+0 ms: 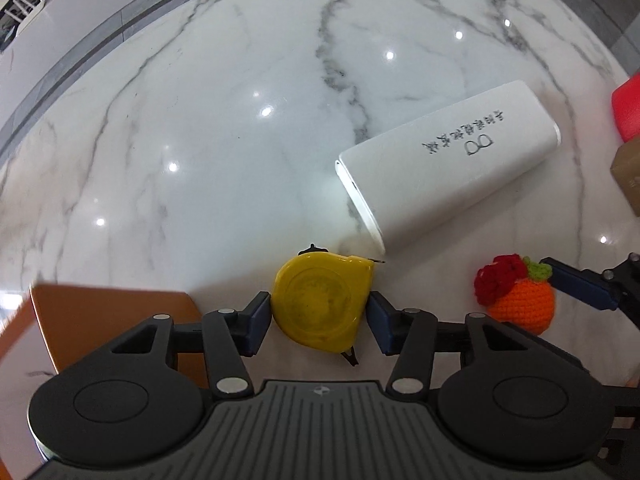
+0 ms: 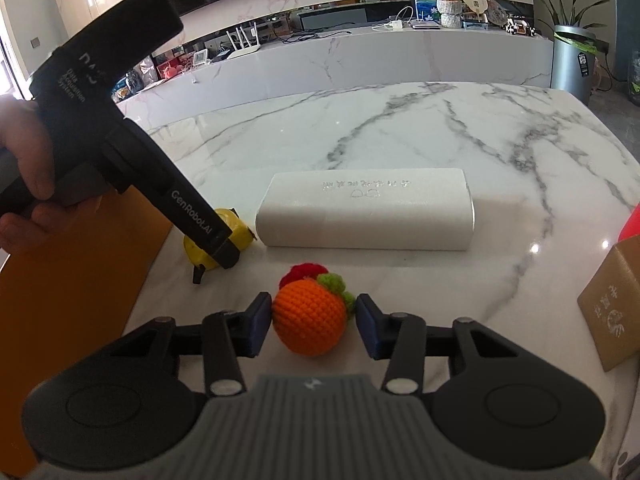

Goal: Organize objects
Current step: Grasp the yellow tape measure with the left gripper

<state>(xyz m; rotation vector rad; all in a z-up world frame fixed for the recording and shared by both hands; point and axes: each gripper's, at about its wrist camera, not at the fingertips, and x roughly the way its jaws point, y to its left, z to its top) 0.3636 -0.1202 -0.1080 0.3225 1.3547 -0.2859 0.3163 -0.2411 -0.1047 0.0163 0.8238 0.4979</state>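
A yellow tape measure (image 1: 320, 300) lies on the white marble table (image 1: 200, 140), and my left gripper (image 1: 318, 320) points steeply down with both blue pads against its sides, shut on it. In the right wrist view the tape measure (image 2: 226, 218) is partly hidden behind that gripper's black body, which a hand (image 2: 24, 168) holds. A crocheted orange (image 2: 310, 316) with a red flower and green leaf rests on the table, and my right gripper (image 2: 312, 320) is shut on it. The left wrist view shows the crocheted orange (image 1: 520, 300) with one right fingertip (image 1: 576, 284) beside it.
A long white rounded case (image 1: 448, 168) (image 2: 364, 216) lies just beyond both objects. An orange-brown board (image 1: 112, 320) (image 2: 80, 280) sits at the table's left. A cardboard box (image 2: 612, 308) and a red object (image 1: 628, 108) stand at the right edge.
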